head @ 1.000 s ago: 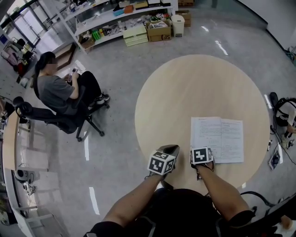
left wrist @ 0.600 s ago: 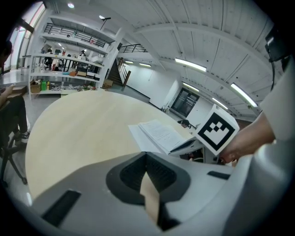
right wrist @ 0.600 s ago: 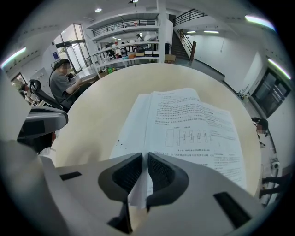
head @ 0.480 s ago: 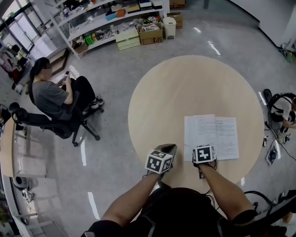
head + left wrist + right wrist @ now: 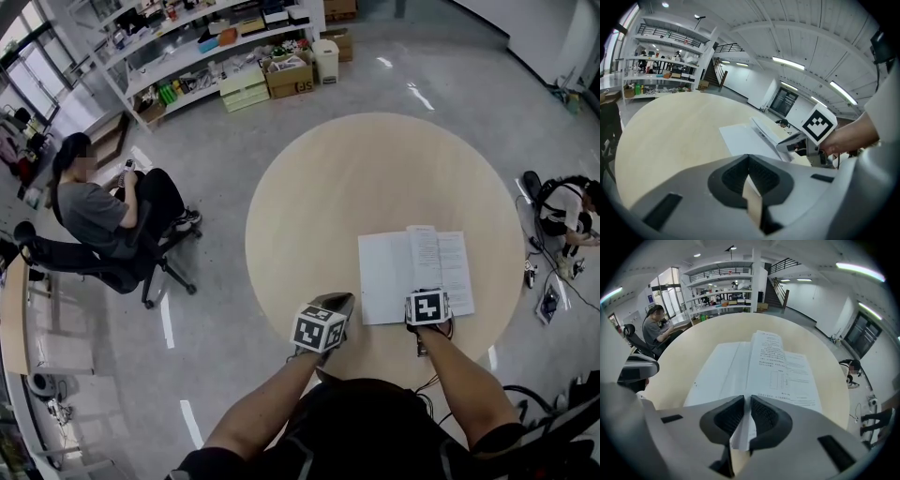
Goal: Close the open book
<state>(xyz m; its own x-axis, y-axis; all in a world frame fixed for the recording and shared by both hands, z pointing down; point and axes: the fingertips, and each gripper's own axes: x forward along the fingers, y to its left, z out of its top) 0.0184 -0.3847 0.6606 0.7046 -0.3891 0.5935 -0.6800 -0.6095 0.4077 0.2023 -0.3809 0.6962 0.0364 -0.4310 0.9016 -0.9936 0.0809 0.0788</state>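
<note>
Right tongs (image 5: 743,420) pinch an upright leaf (image 5: 764,357) of the book (image 5: 389,277). Tugged sideways, the thin paper may tear or slip free. Left tongs (image 5: 749,183) hover closed on nothing.

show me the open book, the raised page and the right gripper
open book (image 5: 386,277), head view, on its blank left half
raised page (image 5: 768,357), right gripper view, on its printed face
right gripper (image 5: 746,401), right gripper view, midway between its fingertips

You hold two tools, the left hand-held gripper (image 5: 339,300) and the right hand-held gripper (image 5: 424,292), at one round pale wooden desk (image 5: 375,169) with one open white paper book (image 5: 384,277). Around you are two people: one seated person (image 5: 89,211) on one black wheeled office chair (image 5: 103,262), and one person low on the floor (image 5: 562,208).
</note>
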